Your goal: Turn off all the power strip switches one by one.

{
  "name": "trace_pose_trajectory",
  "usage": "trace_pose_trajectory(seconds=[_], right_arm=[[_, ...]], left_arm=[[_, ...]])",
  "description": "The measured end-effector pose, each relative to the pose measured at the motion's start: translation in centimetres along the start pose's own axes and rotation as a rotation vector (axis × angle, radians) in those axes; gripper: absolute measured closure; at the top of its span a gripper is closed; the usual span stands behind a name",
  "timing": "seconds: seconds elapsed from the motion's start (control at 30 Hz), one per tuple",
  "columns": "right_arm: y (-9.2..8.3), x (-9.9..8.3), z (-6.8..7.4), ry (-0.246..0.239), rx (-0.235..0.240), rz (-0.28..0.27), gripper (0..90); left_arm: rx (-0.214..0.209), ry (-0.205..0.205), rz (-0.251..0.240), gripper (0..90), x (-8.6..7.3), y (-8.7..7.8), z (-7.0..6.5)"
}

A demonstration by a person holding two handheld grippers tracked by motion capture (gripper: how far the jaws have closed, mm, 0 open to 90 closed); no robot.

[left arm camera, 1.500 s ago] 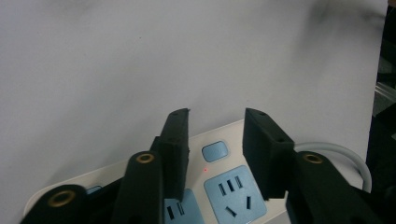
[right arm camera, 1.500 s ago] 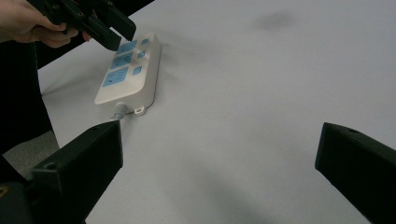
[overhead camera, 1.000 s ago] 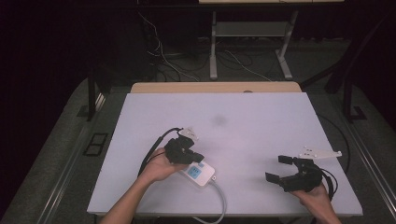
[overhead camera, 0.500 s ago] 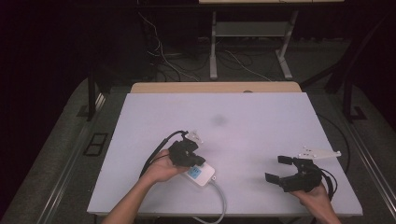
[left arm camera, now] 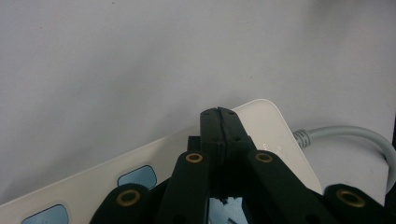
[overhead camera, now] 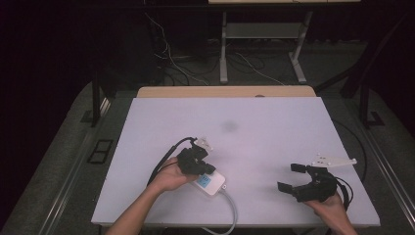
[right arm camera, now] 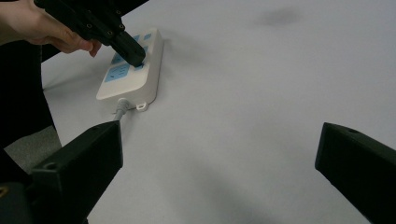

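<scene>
White and matte, the worktop (overhead camera: 274, 147) is spanning the centre of the high view, with a faint grey smudge (overhead camera: 229, 127) lying on its middle and a wooden edge strip (overhead camera: 225, 91) running along its far side. Dark floor with loose cables (overhead camera: 195, 63) and a metal stand (overhead camera: 262, 44) is showing beyond it.

A white power strip (overhead camera: 209, 182) is lying flat on the worktop's near-left part, its blue socket panels facing up and its grey cord (overhead camera: 231, 210) trailing off the near edge. In the right gripper view the strip (right arm camera: 133, 70) is resting well to the left, cord end (right arm camera: 120, 109) pointing toward the camera.

The left gripper (overhead camera: 195, 161), held in the person's left hand (overhead camera: 171, 176), is pointing down onto the strip; its fingers are pressed together, nothing between them, and their tip is touching the strip's top face on a blue panel (right arm camera: 139, 65). The left gripper view is showing the joined fingers (left arm camera: 219, 135) over the strip's rounded corner (left arm camera: 268, 109), beside the cord's strain relief (left arm camera: 301, 137).

The right gripper (overhead camera: 301, 178), held in the right hand (overhead camera: 333, 208), is sitting at the worktop's near-right part, well apart from the strip. Its fingers (right arm camera: 79, 163) are standing wide apart and empty over bare worktop.
</scene>
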State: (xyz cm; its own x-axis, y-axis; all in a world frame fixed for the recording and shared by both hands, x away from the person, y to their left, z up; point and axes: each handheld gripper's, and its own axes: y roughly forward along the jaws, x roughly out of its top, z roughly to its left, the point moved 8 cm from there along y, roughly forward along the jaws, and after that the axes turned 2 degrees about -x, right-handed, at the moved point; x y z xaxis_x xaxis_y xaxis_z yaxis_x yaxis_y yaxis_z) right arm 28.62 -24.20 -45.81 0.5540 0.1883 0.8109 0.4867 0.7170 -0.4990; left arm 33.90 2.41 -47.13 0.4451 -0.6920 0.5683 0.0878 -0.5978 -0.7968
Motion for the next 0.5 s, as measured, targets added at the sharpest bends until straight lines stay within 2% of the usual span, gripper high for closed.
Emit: trace_pose_trajectory(seconds=[0.27, 0.4, 0.5], right_arm=[[-0.01, -0.02, 0.07, -0.006, 0.001, 0.001, 0.7], [-0.15, 0.02, 0.03, -0.008, -0.002, -0.003, 0.7], [-0.26, 0.04, -0.03, -0.006, -0.003, -0.006, 0.7]], left_arm=[[-0.029, -0.019, -0.006, 89.3, -0.09, 0.01, 0.16], [-0.06, -0.033, -0.01, 89.5, -0.17, 0.01, 0.33], [-0.06, -0.034, -0.008, 89.5, -0.17, 0.06, 0.29]])
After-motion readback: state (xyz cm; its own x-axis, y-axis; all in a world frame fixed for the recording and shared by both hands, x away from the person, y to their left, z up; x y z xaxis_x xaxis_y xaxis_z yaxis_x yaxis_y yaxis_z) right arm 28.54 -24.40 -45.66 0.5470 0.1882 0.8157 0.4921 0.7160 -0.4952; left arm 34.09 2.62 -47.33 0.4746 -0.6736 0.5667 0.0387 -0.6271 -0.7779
